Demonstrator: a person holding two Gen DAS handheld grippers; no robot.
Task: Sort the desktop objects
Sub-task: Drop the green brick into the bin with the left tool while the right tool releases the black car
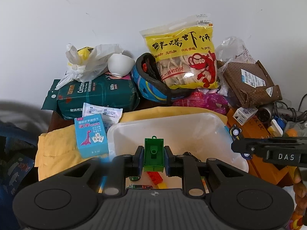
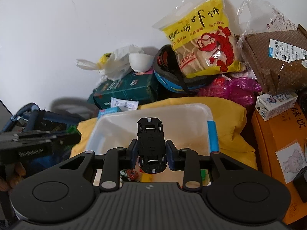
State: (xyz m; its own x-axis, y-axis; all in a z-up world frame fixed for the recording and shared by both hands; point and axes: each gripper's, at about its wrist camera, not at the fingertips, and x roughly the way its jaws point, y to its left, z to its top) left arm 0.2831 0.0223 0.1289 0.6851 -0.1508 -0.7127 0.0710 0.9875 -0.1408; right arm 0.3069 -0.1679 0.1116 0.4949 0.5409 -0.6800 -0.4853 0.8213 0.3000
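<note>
My left gripper (image 1: 153, 158) is shut on a green toy block (image 1: 154, 154) and holds it over the near part of a white plastic bin (image 1: 193, 118). My right gripper (image 2: 151, 153) is shut on a black toy car (image 2: 150, 145), underside facing the camera, held above the same bin (image 2: 153, 109). On the bin floor below lie a red brick (image 1: 155, 177), a yellow piece and small toy cars (image 2: 129, 174). The right gripper also shows in the left wrist view (image 1: 268, 149), and the left gripper shows in the right wrist view (image 2: 34, 143).
The bin sits on a yellow cloth (image 1: 57, 145). Around it lie a blue card box (image 1: 91, 137), a green cotton pack (image 1: 97, 95), a white bowl (image 1: 120, 64), a blue helmet (image 1: 151, 84), a prawn cracker bag (image 1: 184, 55), a brown parcel (image 1: 249, 82) and an orange carton (image 2: 276, 140).
</note>
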